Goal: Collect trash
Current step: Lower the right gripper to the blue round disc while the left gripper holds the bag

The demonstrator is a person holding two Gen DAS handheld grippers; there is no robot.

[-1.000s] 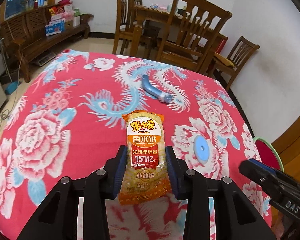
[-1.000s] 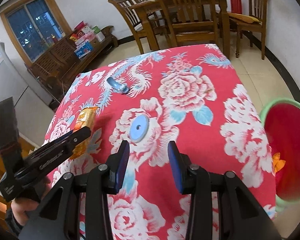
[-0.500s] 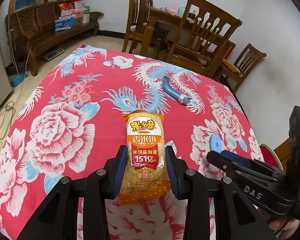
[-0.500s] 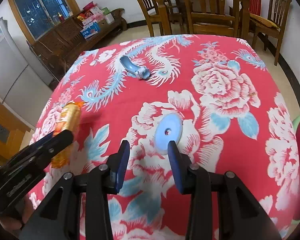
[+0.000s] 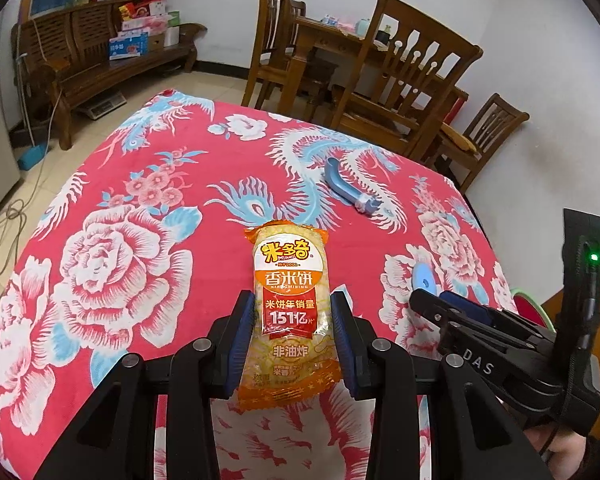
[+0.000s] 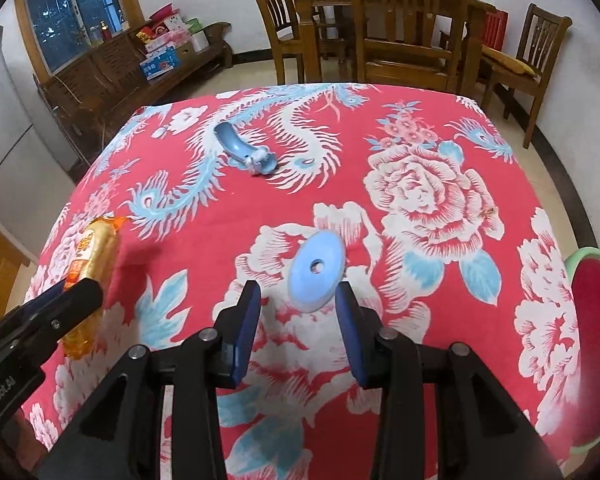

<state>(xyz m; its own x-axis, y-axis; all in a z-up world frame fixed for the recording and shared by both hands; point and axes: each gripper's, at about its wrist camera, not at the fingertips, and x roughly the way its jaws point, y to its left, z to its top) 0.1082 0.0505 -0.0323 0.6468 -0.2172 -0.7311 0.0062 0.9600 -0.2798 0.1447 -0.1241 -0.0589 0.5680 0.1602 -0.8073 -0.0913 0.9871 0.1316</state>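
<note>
The right tool (image 6: 297, 322) sits low over the desk (image 6: 440, 152) with the blue disc (image 6: 317, 269) dead ahead at twelve o'clock, its near edge just at the level of the two fingertips and roughly centred in the gap. The disc's long axis runs from about one o'clock to seven o'clock in the right wrist view. The fingers stand open, wider than the disc, and hold nothing; neither pad looks to be touching it. This tool is plainly the nearer one to the disc, so a short push forward and a squeeze would likely take it.

The left tool (image 5: 293, 336) is clamped on the snack packet (image 5: 289, 312), pads pressing both long sides near its lower half. The packet points straight out along the fingers toward twelve o'clock and, judging by the right wrist view, is lifted off the cloth.

A second blue piece, the curved handle (image 6: 242, 150), lies farther off at about eleven o'clock from the right tool, well apart from the disc. The red bin (image 6: 596, 300) with a green rim sits below the desk edge at three o'clock of the right tool, the likely place for everything gathered.
</note>
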